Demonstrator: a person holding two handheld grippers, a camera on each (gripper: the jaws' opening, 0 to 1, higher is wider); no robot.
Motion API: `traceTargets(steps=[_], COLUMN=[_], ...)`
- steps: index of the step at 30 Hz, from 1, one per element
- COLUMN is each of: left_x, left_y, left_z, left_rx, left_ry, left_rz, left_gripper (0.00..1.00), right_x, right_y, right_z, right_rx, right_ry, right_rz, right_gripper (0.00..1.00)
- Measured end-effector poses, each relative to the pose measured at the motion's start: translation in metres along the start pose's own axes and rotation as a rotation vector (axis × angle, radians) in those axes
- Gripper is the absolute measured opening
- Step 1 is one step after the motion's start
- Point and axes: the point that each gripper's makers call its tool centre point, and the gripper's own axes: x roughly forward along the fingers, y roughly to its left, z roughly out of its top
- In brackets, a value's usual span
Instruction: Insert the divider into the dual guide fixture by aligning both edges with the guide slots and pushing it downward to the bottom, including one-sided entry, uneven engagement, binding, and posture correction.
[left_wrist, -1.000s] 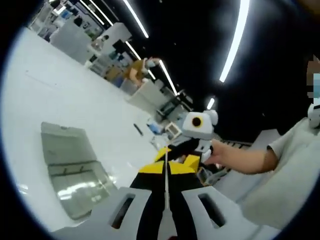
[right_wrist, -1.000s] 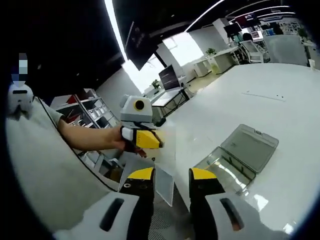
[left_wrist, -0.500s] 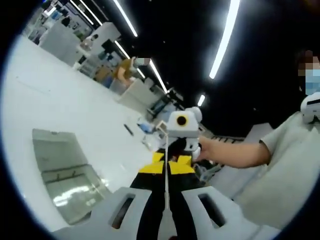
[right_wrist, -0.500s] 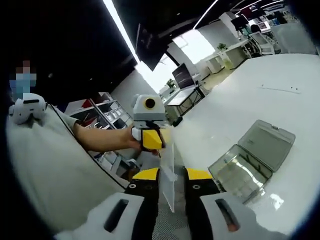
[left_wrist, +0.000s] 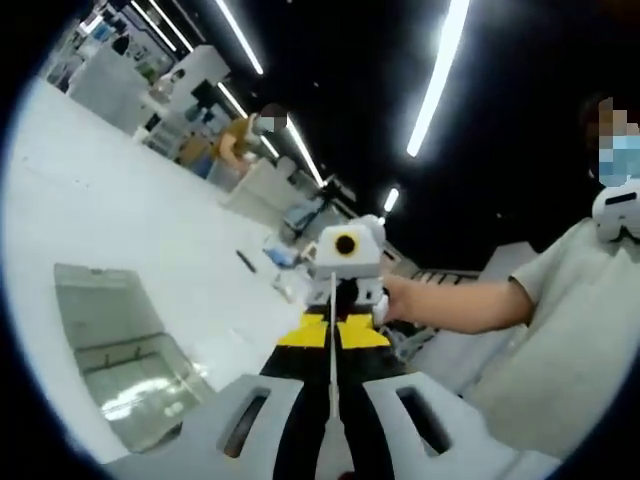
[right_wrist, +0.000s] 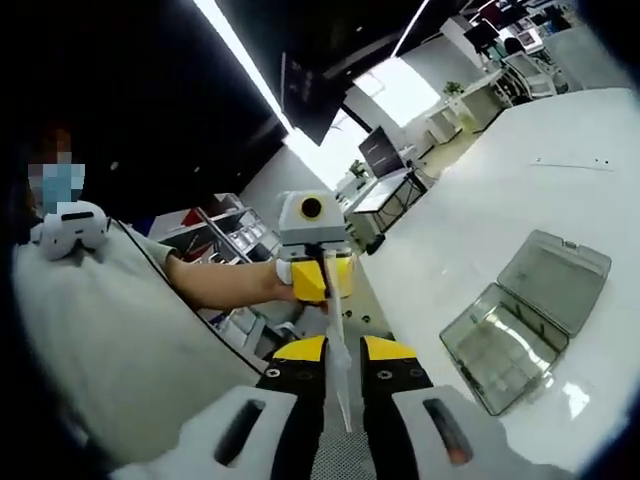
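In the left gripper view, the left gripper (left_wrist: 331, 335), black with yellow tips, is closed tight on a thin clear plastic divider sheet (left_wrist: 331, 375), seen edge-on as a pale line between its jaws. Straight ahead, the right gripper (left_wrist: 340, 300) meets the sheet's far end, a person's hand (left_wrist: 398, 300) behind it. In the right gripper view, the right gripper (right_wrist: 343, 348) likewise clamps the divider (right_wrist: 339, 370), facing the left gripper (right_wrist: 322, 278). A clear hinged plastic box (right_wrist: 525, 320), lid open, lies on the smooth white table (right_wrist: 480, 215) to its right.
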Motion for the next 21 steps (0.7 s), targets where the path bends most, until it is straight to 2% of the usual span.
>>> traceTargets(steps=[21], left_x=[0.000], left_y=[-0.004], left_z=[0.001], left_rx=[0.000], left_ry=[-0.010], left_rz=[-0.045], left_gripper=[0.00], right_x=[0.001], right_y=[0.011], right_z=[0.002], right_rx=[0.067], right_ry=[0.001], right_rz=[0.079], right_gripper=[0.01])
